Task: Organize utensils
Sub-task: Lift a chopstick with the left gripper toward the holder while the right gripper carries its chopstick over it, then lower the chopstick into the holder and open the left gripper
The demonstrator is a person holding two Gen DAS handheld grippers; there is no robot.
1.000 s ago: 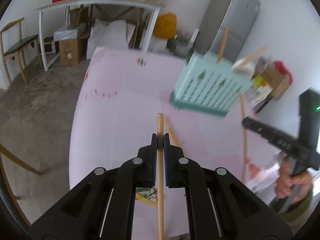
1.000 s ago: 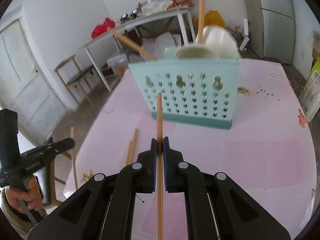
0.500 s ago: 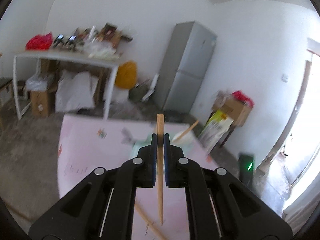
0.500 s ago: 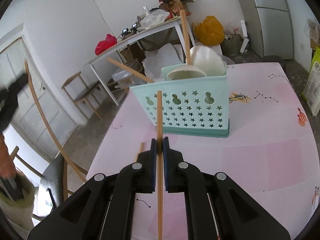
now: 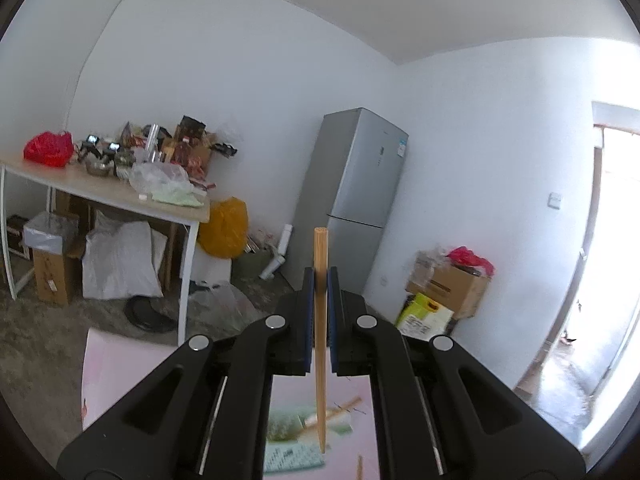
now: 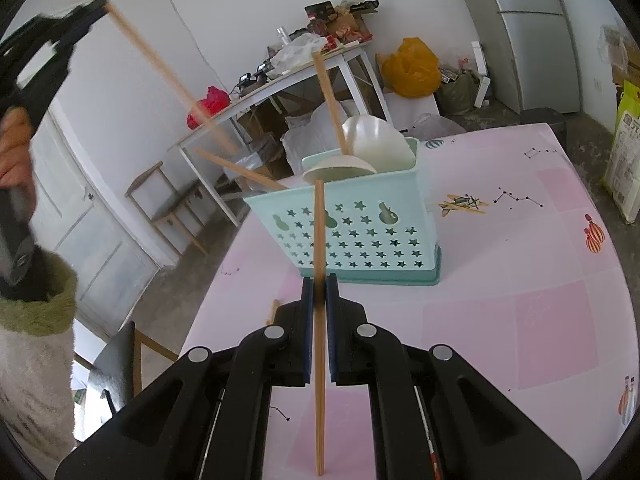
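My left gripper (image 5: 320, 276) is shut on a wooden chopstick (image 5: 320, 344) and is raised high, tilted toward the room; the chopstick's lower tip hangs above the teal utensil basket (image 5: 294, 454) far below. In the right wrist view the left gripper (image 6: 86, 10) shows at the upper left with its chopstick (image 6: 172, 80) slanting down toward the basket (image 6: 352, 236). My right gripper (image 6: 319, 286) is shut on another wooden chopstick (image 6: 319, 320), just in front of the basket. The basket holds two white spoons (image 6: 376, 146) and two chopsticks (image 6: 328, 92).
The basket stands on a pink patterned table (image 6: 520, 280). Another chopstick (image 6: 274, 312) lies on it left of my right gripper. A chair (image 6: 120, 368) stands at the table's left edge. A cluttered white table (image 5: 100, 192) and a fridge (image 5: 360, 196) stand by the wall.
My left gripper has risen and tilted up with its chopstick, so the basket now sits far below it. My right gripper has stayed near the basket, shifting slightly around it.
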